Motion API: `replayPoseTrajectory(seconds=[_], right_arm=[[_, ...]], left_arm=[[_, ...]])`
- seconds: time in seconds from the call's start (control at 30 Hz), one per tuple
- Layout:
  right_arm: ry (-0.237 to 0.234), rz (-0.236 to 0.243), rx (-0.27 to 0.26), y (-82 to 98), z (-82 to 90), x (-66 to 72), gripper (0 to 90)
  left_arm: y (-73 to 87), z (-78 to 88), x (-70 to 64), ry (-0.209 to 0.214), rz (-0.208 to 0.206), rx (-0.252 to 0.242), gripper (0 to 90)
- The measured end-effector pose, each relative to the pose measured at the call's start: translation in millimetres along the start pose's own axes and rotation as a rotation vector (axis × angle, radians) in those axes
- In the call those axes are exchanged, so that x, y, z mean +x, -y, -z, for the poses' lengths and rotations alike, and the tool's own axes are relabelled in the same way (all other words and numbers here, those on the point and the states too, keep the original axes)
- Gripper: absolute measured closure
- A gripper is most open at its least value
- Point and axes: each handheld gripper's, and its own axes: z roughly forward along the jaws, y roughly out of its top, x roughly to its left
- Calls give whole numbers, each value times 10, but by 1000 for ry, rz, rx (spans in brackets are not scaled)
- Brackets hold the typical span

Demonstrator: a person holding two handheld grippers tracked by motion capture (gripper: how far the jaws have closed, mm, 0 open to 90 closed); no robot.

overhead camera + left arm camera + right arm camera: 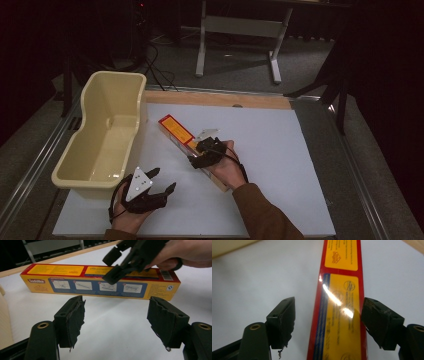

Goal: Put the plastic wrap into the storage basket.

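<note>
Sheet (pixel 280 150) of white covers table; carpet (pixel 235 65) and desk legs (pixel 200 45) beyond.

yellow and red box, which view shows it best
The left gripper view: the box lies whole along its long side, printed panels readable. The high view shows it small, partly under the right gripper. The right gripper view shows a glare-streaked stretch of its top.

The box (pixel 339 315) in the middle of the right gripper view looks like cardboard with a glossy printed skin; bright glare lies on its yellow face. The pads (pixel 76 320) at the lower left of the left gripper view are matt black, rough, with torn edges. The tub (pixel 102 135) at the left of the high view is smooth cream plastic. The sheet (pixel 280 150) is matt white. The wood strip (pixel 215 99) is pale.
</note>
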Motion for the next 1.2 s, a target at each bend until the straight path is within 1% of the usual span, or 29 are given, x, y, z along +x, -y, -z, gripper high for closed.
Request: replayPoseTrajectory(seconds=[0.07,0.17,0.2,0.23,0.27,0.3,0.33,0.4,0.47,0.53,0.6,0.67,0.87,0.97,1.0,1.03,1.13,1.2], right_arm=[[19,3,10,-36,-33,-12,269],[32,-12,43,-39,-91,-65,261],[25,-22,62,-22,-114,-87,289],[25,-20,74,1,-131,-106,318],[-8,-44,69,19,-123,-127,370],[-8,-60,64,29,-106,-134,378],[1,-65,67,38,-90,-136,384],[23,-53,75,72,-56,-134,387],[46,-65,82,129,-5,-163,387],[65,-86,78,213,59,-229,388],[81,-118,75,319,142,-318,388],[101,-160,72,448,246,-407,387],[170,-257,89,884,628,-676,387],[196,-295,101,1108,830,-798,387],[196,-295,101,1108,830,-798,387],[214,-316,109,1235,946,-857,386],[227,-333,123,1335,1045,-909,387],[226,-350,147,1365,1092,-942,385]], left_arm=[[0,5,-2,1,-1,-2,295],[0,7,1,2,1,-3,295],[0,8,2,2,1,-3,294],[0,11,3,2,0,-3,295],[0,13,3,2,1,-3,294],[0,16,4,1,1,-3,295],[2,17,4,1,2,-5,294],[3,22,5,1,2,-6,295],[4,26,3,-2,4,-8,294],[6,25,4,-3,5,-5,295],[5,25,2,-4,4,-4,295],[5,23,1,-4,3,-4,295],[5,5,-11,-3,3,1,295],[8,-7,-14,-2,4,6,295],[8,-7,-14,-2,4,6,295],[7,-9,-17,-2,1,8,295],[8,-16,-19,-2,0,10,295],[9,-22,-22,0,2,10,295]])
